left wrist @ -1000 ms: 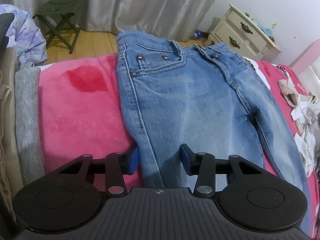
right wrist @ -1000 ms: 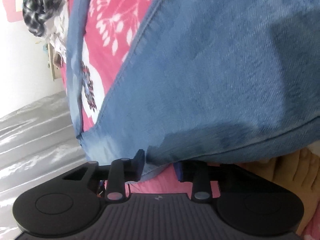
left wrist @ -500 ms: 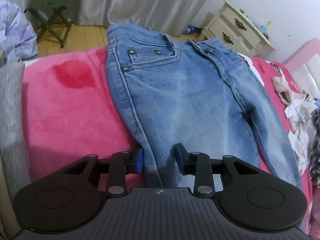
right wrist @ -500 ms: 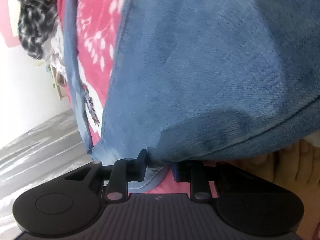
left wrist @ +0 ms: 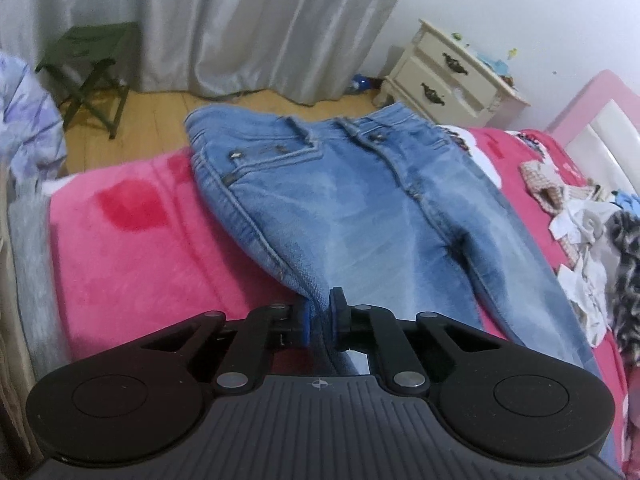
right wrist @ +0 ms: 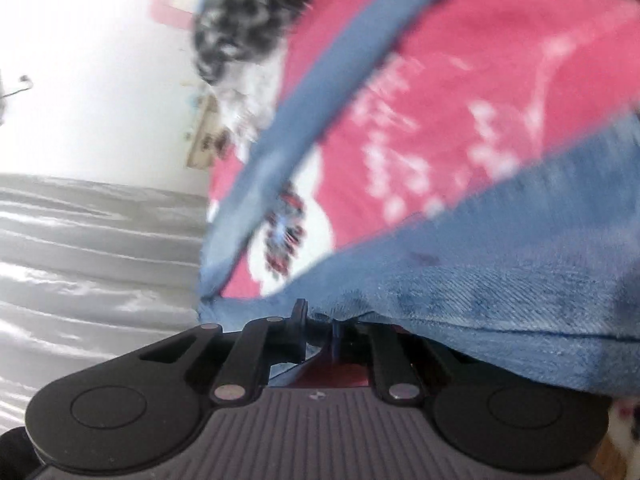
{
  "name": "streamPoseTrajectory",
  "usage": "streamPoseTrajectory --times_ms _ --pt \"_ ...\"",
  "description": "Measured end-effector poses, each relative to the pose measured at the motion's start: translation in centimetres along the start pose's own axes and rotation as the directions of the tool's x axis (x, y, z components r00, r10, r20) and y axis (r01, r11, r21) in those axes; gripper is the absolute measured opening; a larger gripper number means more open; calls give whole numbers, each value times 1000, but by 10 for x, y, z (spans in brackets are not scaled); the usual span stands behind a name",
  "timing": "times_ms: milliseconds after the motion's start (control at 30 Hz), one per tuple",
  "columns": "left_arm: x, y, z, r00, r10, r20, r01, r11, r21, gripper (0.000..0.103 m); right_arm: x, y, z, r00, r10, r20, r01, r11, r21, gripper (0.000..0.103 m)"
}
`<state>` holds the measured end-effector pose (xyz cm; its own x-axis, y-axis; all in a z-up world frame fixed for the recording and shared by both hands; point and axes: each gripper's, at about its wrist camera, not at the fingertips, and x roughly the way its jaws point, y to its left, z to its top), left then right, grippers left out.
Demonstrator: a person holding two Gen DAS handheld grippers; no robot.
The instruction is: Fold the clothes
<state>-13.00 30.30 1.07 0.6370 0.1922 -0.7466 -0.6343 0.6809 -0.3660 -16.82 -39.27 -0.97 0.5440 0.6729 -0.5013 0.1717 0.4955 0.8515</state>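
Jeans [left wrist: 360, 208], light blue denim, front side up, spread on the pink blanket [left wrist: 132, 256] of the bed, waistband toward the wooden floor [left wrist: 152, 128] and legs running back toward you. Your left tongs [left wrist: 319, 318] are pinched nearly together on a raised fold of the outer seam of one leg, with denim filling the narrow gap between the blue pads. Your right tongs [right wrist: 320, 326] are likewise drawn close on a denim edge; this view is motion-blurred, so you cannot tell which part of the garment they grip, only that blue cloth [right wrist: 480, 292] drapes over and beside them, above the pink floral bedcover [right wrist: 460, 92]. Surroundings, left view: grey curtain [left wrist: 224, 28] along the far wall; green folding stool [left wrist: 92, 68] on the floor beside it; cream nightstand [left wrist: 452, 72] with two drawers at the bed's far corner; grey folded garment [left wrist: 32, 272] at the left edge of the blanket; heap of mixed clothes [left wrist: 592, 240] on the bed to the right, well apart from the jeans.
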Motion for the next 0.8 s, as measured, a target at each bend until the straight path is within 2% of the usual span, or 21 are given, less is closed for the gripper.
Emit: streamPoseTrajectory --times_ms 233,567,700,800 --pt "-8 -29 10 992 -84 96 81 996 32 7 7 32 43 996 -7 87 13 998 -59 9" --pt "5 -80 50 964 -194 183 177 979 104 7 15 99 112 985 24 170 9 982 -190 8" --pt "22 -110 69 956 -216 197 186 970 159 7 31 120 144 983 14 181 30 971 -237 8" --pt "49 -137 81 964 -198 179 156 962 223 7 53 122 170 983 -24 180 65 971 -228 7"
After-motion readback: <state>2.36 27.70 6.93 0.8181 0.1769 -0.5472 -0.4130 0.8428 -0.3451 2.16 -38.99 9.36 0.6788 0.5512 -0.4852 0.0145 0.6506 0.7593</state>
